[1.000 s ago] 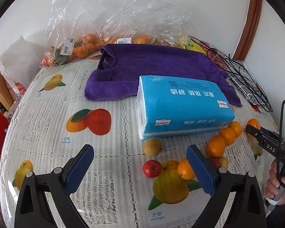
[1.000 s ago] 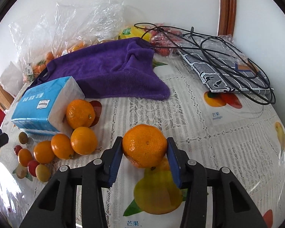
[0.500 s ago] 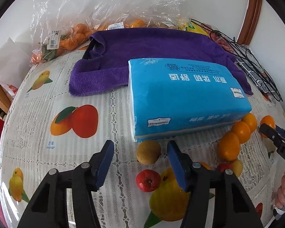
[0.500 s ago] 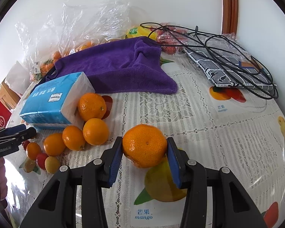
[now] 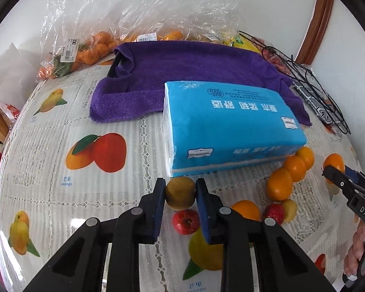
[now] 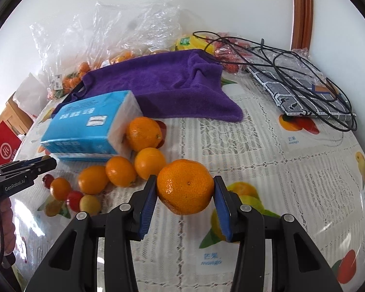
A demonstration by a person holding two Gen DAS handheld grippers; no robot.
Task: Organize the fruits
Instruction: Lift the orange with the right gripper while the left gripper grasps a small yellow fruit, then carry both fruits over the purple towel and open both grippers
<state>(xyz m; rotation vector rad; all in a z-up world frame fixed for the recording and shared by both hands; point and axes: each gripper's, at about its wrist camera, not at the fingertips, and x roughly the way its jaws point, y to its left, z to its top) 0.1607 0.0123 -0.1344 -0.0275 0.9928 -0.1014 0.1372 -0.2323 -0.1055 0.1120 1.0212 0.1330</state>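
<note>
White wall and a lace-patterned worktop (image 5: 138,150) printed with fruit motifs form the setting. Left claw (image 5: 180,192): blue pads pressed against both sides of a brownish-green round fruit (image 5: 180,192), which sits just beside the front edge of a blue tissue pack (image 5: 231,126). Right claw (image 6: 185,187): clamped on a large mandarin (image 6: 185,187), near the middle of the worktop. Loose fruit lies along the pack's front and end: a row of oranges (image 6: 120,171), a red apple-like fruit (image 5: 186,221) just behind the left claw's pads, and a small yellowish fruit (image 6: 90,204). A purple towel (image 5: 192,73) spreads behind the pack, toward the far edge. Clear plastic bags of oranges (image 5: 95,48) rest against the wall. Black cables (image 6: 292,73) lie over a checked cloth at the worktop's far right.
</note>
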